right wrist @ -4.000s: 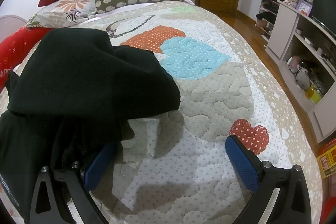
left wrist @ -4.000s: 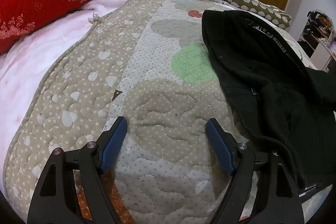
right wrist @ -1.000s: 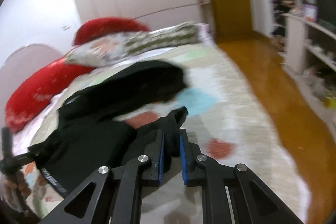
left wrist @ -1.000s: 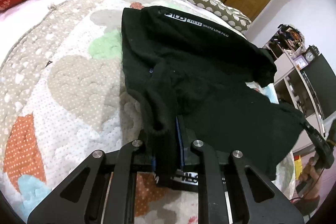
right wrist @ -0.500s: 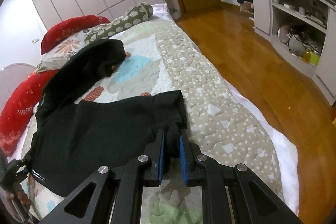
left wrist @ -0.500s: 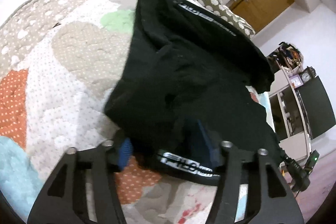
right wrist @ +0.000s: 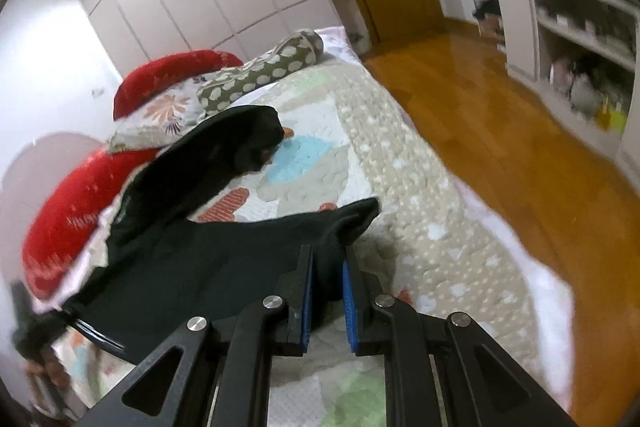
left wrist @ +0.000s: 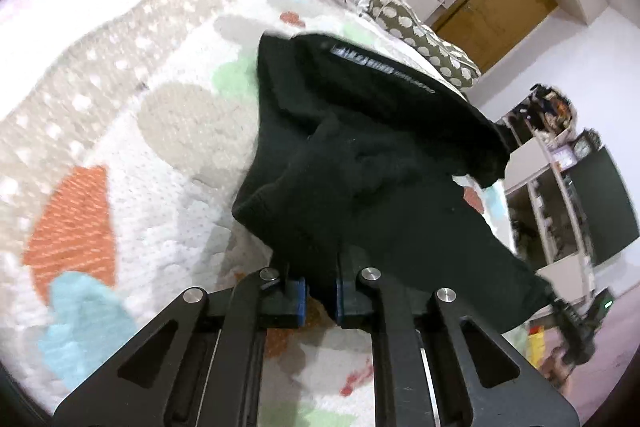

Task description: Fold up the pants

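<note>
Black pants (left wrist: 360,163) lie bunched on a quilted bed (left wrist: 120,155), with a white-lettered waistband at the far side. My left gripper (left wrist: 320,293) is shut on a fold of the pants at their near edge. My right gripper (right wrist: 326,291) is shut on the other end of the pants (right wrist: 192,267), which stretch away to the left across the quilt (right wrist: 420,211). One pant leg (right wrist: 224,147) lies apart, toward the pillows. The other gripper shows small at the far edge of each view.
Red pillows (right wrist: 72,203), a floral pillow (right wrist: 160,115) and a spotted bolster (right wrist: 264,67) line the head of the bed. To the right lie a wooden floor (right wrist: 500,115), white shelves (right wrist: 580,27) and a wooden door (left wrist: 492,7).
My left gripper opened half a second ago and has shut again on the pants. My right gripper keeps its hold and has lifted; the cloth is pulled taut between the two.
</note>
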### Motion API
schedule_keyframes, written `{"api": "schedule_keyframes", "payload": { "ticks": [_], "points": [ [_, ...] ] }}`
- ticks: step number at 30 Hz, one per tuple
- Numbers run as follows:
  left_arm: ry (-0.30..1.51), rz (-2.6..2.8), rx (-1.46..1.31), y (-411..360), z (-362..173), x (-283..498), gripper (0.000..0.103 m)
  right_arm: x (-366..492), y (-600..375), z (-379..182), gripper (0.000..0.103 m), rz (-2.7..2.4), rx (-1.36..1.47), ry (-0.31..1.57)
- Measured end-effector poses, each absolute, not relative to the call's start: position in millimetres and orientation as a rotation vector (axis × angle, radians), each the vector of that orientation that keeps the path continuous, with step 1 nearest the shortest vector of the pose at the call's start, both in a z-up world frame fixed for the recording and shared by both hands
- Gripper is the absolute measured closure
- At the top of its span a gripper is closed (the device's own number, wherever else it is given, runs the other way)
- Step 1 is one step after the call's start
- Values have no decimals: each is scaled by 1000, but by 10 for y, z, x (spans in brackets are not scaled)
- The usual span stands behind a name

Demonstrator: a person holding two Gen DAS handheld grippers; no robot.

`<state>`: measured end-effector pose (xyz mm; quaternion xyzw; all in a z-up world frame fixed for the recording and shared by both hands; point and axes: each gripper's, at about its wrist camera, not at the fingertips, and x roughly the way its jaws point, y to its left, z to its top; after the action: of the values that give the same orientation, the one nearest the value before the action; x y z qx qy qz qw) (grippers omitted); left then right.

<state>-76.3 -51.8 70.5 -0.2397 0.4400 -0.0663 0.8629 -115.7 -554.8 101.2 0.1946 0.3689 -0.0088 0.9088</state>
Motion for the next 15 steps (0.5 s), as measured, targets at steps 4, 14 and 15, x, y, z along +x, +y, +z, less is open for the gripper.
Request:
{"api": "schedule_keyframes", "payload": {
  "ticks": [4,14,15],
  "points": [
    [933,-97,-526,-392,712,-935,95,-1227,-5474,973,90,-26,366,814],
    [1034,42,-554,-235,439,-1147,77,-1271,-5674,799,87,-141,406,929],
    [1020,55,-540,-243,520,-1166,75,-1257,-5647,859,87,-114,416,912]
  ]
}}
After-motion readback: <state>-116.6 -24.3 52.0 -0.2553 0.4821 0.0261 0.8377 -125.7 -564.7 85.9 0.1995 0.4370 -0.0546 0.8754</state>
